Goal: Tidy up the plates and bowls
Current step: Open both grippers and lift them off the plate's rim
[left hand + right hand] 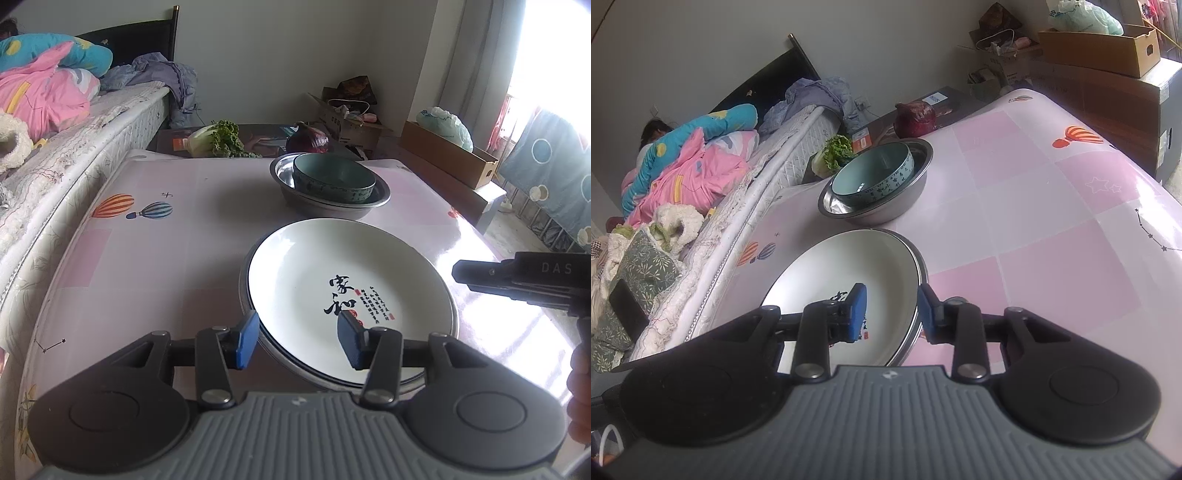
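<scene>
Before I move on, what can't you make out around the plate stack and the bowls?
- Left wrist view: near rim of the white plate hidden behind the left tongs.
- Both views: what lies under the plate shows only as an edge.
- Metal basin: floor mostly hidden by the green bowl.
- Right tongs: pad contact with the rim unclear.

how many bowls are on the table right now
2: a teal ceramic bowl sits nested inside a wide stainless-steel bowl at the table's far side, beyond the white plate stack. No others show, though the grippers' bodies hide the near edge.
</scene>
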Tool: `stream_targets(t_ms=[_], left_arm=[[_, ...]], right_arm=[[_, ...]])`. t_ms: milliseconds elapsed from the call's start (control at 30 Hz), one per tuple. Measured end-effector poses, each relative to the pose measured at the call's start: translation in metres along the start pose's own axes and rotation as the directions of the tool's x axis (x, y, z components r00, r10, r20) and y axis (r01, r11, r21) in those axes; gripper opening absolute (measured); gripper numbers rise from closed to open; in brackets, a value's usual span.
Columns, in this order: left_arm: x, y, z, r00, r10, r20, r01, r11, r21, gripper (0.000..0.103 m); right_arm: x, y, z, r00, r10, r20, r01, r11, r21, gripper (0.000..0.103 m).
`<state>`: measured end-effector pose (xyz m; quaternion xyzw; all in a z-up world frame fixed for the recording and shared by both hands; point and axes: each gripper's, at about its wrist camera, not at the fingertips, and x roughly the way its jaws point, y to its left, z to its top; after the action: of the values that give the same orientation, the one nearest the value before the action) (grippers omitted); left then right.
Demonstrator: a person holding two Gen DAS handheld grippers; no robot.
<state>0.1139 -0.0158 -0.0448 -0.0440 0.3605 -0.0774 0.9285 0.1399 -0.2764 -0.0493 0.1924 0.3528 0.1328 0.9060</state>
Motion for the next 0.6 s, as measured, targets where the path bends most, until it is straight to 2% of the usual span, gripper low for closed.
stream_targets(t_ms=[100, 167, 300, 367, 533, 600], left_arm=[[-0.002, 0.0, -0.001, 1.0, 0.02, 0.01, -0.02, 1.0, -0.007, 0.064], [-0.002, 0.001, -0.001, 1.0, 0.029, 0.005, -0.029, 1.0, -0.009, 0.068], [-0.006, 0.002, -0.003, 0.999, 0.049, 0.007, -0.049, 0.999, -0.017, 0.079], [-0.009, 0.004, -0.004, 0.998, 0.057, 0.013, -0.057, 0.998, -0.02, 0.081], [-0.016, 0.009, -0.004, 0.998, 0.061, 0.024, -0.06, 0.997, -0.038, 0.09], [-0.018, 0.012, -0.004, 0.998, 0.058, 0.024, -0.056, 0.997, -0.05, 0.092]], right_arm=[[-0.005, -0.003, -0.001, 1.0, 0.0, 0.003, 0.0, 1.0, 0.01, 0.036], [-0.009, -0.005, -0.003, 1.0, 0.005, 0.005, -0.005, 1.0, 0.017, 0.046], [-0.021, -0.013, -0.002, 0.999, 0.032, 0.02, -0.033, 0.998, 0.053, 0.059], [-0.027, -0.014, -0.002, 0.999, 0.028, 0.035, -0.03, 0.998, 0.056, 0.069], [-0.043, -0.01, -0.003, 0.998, 0.005, 0.061, -0.007, 1.0, 0.025, 0.08], [-0.05, -0.007, -0.002, 0.997, -0.004, 0.073, 0.004, 1.0, 0.0, 0.082]])
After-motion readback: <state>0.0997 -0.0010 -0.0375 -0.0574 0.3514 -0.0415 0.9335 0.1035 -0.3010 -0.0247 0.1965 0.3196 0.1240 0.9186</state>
